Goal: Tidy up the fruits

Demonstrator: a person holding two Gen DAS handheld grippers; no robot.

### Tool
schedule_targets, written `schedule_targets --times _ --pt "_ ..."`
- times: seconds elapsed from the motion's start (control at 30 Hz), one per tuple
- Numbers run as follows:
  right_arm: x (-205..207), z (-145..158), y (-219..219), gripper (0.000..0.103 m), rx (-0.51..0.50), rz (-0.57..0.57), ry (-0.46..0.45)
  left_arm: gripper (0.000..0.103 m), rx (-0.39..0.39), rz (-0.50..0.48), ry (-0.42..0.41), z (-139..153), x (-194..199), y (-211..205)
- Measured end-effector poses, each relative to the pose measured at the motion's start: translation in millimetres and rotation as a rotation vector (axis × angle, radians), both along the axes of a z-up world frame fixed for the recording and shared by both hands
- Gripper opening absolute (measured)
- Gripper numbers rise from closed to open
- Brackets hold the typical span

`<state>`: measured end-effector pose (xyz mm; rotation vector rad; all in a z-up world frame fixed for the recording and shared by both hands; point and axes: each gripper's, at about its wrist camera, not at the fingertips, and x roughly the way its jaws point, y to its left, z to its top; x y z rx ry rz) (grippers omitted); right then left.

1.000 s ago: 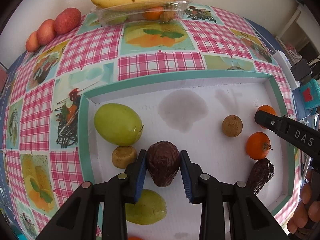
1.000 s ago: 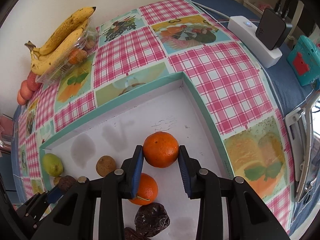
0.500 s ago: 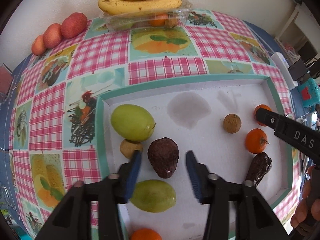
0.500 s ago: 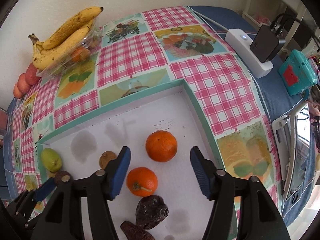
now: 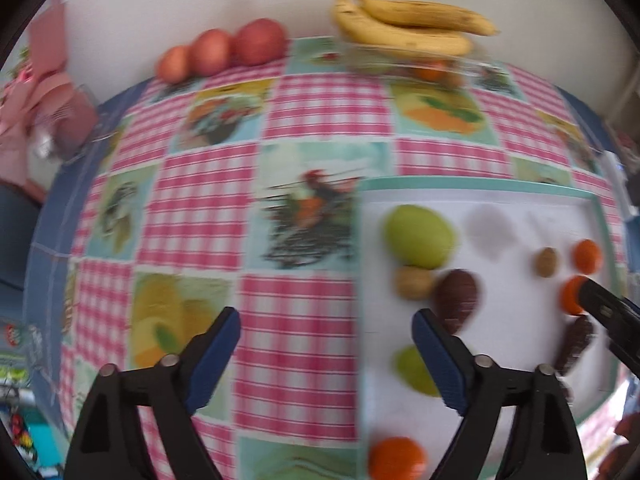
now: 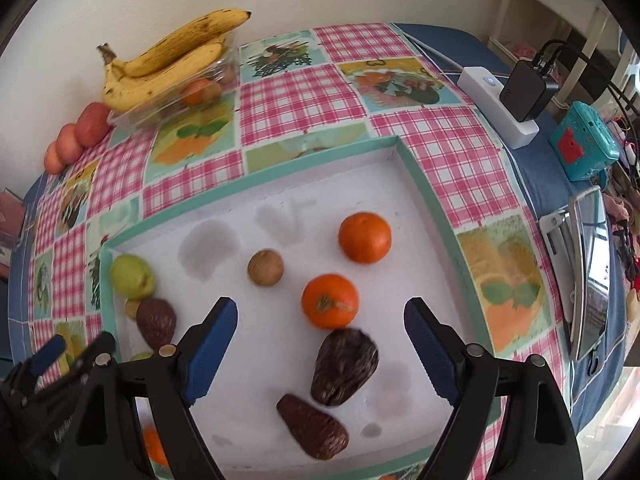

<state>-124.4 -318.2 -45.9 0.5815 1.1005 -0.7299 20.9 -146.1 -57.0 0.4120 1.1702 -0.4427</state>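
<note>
Both of your grippers are spread apart and empty. Your right gripper (image 6: 320, 344) hangs over the white tray (image 6: 424, 200), above 2 oranges (image 6: 365, 237) and 2 dark fruits (image 6: 344, 366). Your left gripper (image 5: 326, 354) sits over the checked desk (image 5: 296, 320), beside the tray's left edge; the bananas (image 5: 404, 28) lie at the back.

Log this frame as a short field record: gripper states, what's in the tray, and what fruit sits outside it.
left gripper: open, empty, over the tablecloth
right gripper: open, empty, above the tray
tray contents: two oranges, dark brown fruits, a green fruit, a round tan fruit
outside tray: bananas on a clear container, three red fruits by the wall
left view: motion-blurred
</note>
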Motion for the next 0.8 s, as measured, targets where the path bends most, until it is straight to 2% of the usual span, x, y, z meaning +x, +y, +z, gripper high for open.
schedule_targets --times 0.03,0.2,0.5,0.8 --pt "-1 0 4 0.086 -0.006 0.004 0.000 0.098 0.008 0.016 -0.009 -1 2 7" --pt "-3 5 24 0.086 -0.029 0.030 -0.014 0.103 -0.001 0.069 -0.030 -6 12 27" --pt "-12 4 55 0.086 -0.031 0.033 -0.036 0.103 -0.025 0.054 -0.105 8 6 51" --pt "-23 12 87 0.086 -0.062 0.070 -0.061 0.103 0.052 0.029 -0.237 30 -21 67"
